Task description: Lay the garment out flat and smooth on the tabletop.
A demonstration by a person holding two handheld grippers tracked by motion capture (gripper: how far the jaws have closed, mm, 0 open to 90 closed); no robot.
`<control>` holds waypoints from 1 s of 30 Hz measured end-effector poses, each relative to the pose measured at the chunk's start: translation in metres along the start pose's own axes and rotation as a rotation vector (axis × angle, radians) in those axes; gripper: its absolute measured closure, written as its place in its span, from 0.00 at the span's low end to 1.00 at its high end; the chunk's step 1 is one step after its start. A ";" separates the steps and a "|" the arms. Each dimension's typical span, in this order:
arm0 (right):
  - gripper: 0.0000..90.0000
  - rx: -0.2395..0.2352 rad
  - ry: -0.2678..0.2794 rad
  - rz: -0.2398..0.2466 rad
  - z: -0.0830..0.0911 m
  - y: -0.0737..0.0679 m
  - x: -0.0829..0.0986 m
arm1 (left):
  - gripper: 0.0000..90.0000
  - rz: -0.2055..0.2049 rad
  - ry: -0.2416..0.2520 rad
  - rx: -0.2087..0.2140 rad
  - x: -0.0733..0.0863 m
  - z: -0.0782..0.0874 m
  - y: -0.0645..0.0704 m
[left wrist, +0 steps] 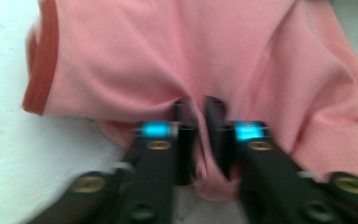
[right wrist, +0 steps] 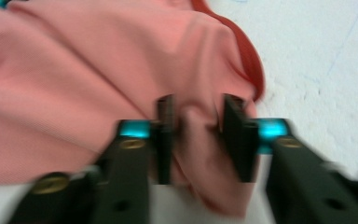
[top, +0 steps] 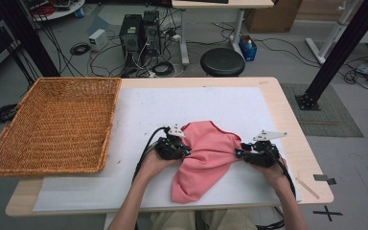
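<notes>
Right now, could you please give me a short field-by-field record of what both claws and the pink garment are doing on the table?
garment: pink garment, bunched on the white mat, darker red trim at one opening
left claw: left claw shut on a fold at the garment's left side
right claw: right claw with a fold between its jaws at the garment's right side, jaws not fully together
basket: wicker basket at the table's left, nothing visible inside
garment position: apart from the basket, near the person's edge
</notes>
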State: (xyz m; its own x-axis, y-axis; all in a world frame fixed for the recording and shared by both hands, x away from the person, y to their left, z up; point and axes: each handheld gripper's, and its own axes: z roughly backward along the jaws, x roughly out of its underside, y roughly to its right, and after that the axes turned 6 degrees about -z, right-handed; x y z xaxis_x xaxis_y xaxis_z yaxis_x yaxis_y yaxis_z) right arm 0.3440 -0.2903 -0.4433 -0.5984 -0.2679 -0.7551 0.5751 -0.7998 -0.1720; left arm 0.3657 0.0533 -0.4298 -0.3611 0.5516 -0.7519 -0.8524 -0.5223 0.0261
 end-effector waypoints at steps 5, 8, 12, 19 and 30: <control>0.60 0.039 0.071 -0.086 0.015 0.010 -0.003 | 0.63 0.096 0.124 -0.137 -0.015 0.008 -0.023; 0.57 0.044 0.057 -0.097 0.010 0.015 -0.009 | 0.61 0.109 0.103 -0.206 -0.022 -0.006 -0.040; 0.57 0.035 -0.008 -0.094 -0.009 0.015 -0.012 | 0.59 0.144 0.052 -0.186 -0.020 -0.031 -0.054; 0.95 0.020 -0.028 0.001 -0.017 0.008 -0.014 | 0.94 0.126 0.048 -0.127 -0.019 -0.038 -0.052; 0.92 0.101 0.206 0.047 0.016 0.011 -0.078 | 0.95 0.132 0.331 -0.294 -0.049 0.039 -0.062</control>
State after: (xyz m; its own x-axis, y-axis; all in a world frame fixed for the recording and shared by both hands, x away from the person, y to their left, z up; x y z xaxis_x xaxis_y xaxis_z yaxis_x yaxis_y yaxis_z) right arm 0.3886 -0.2868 -0.3763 -0.4400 -0.1988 -0.8757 0.5345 -0.8416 -0.0775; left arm 0.4217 0.0844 -0.3688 -0.2780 0.2556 -0.9260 -0.6465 -0.7628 -0.0165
